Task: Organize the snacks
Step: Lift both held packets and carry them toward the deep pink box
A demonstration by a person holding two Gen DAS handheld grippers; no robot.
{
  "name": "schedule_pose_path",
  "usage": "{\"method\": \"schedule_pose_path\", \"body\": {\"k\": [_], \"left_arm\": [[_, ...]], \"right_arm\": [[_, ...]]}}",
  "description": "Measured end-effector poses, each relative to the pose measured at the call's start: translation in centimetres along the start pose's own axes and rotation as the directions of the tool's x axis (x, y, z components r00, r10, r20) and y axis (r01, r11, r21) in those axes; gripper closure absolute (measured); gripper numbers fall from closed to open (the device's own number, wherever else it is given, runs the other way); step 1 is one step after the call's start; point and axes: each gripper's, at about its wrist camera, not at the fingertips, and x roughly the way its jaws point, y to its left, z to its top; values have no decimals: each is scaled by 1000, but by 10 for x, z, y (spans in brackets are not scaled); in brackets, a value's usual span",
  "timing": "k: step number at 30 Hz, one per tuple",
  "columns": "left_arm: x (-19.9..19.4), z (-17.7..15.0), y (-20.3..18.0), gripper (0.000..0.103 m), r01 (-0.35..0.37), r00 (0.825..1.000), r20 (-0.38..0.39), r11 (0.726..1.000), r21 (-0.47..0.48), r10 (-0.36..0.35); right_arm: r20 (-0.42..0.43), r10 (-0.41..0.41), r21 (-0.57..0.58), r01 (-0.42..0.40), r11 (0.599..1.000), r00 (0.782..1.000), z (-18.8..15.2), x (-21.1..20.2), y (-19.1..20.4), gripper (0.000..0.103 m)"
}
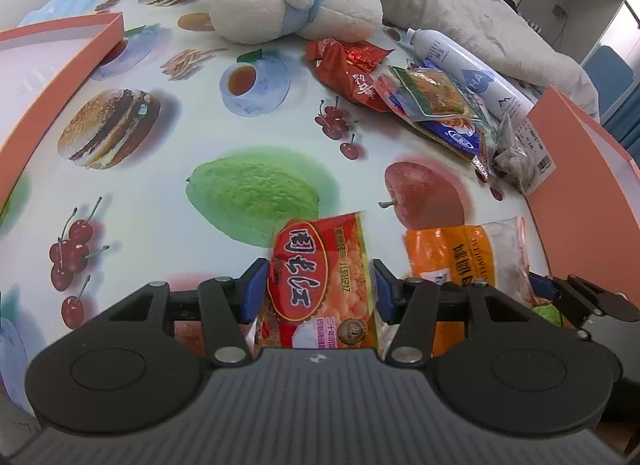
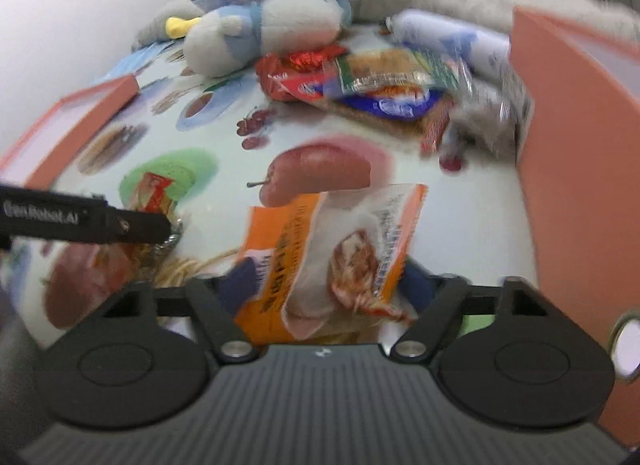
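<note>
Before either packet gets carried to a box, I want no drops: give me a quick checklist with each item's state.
1. Left gripper shut on the red snack packet: ok, blue pads at both edges.
2. Right gripper shut on the orange snack packet: cannot tell, the view is blurred.
3. Grippers apart from each other: ok, though close.
4. Left orange box open to receive: ok.
5. Right orange box within sight: ok, its inside is hidden.
6. Remaining snack pile out of the way: ok, it lies farther back.
</note>
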Motion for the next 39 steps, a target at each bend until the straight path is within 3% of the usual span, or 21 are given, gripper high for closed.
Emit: {"method": "schedule_pose_path", "body": {"k": [3, 8, 12, 15, 18, 24, 28, 39], "left_arm": [[-3, -1, -1, 43, 4, 1000, 1, 1000, -4, -4], [-8, 1, -7, 44, 10, 1000, 6, 1000, -2, -10], [-11, 4, -16, 44, 16, 1000, 1, 1000, 5, -16], [-9, 9, -21, 44, -4, 1000, -25, 1000, 19, 4], [-7, 16, -22, 44, 11, 999, -39, 1000, -4, -11], [-16, 29, -31, 45, 20, 999, -35, 1000, 13, -20], [-27, 41, -40, 45, 28, 999, -24, 999, 25, -27], [-74, 86, -81, 45, 71, 996, 54, 993, 89, -76]], "right_arm": [[5, 5, 18, -5, 1000, 1000, 5, -7, -3, 47], [10, -10, 26, 10, 1000, 1000, 5, -21, -8, 53], [20, -23, 69, 21, 997, 1000, 9, -36, -17, 54], [-1, 34, 57, -34, 998, 999, 15, -43, -24, 53], [-12, -8, 41, 8, 999, 1000, 19, -47, -26, 53], [-3, -6, 88, 6, 996, 1000, 30, -62, -36, 53], [16, 15, 112, -16, 994, 1000, 44, -75, -39, 53], [133, -31, 95, 19, 995, 991, 94, -125, -51, 53]]}}
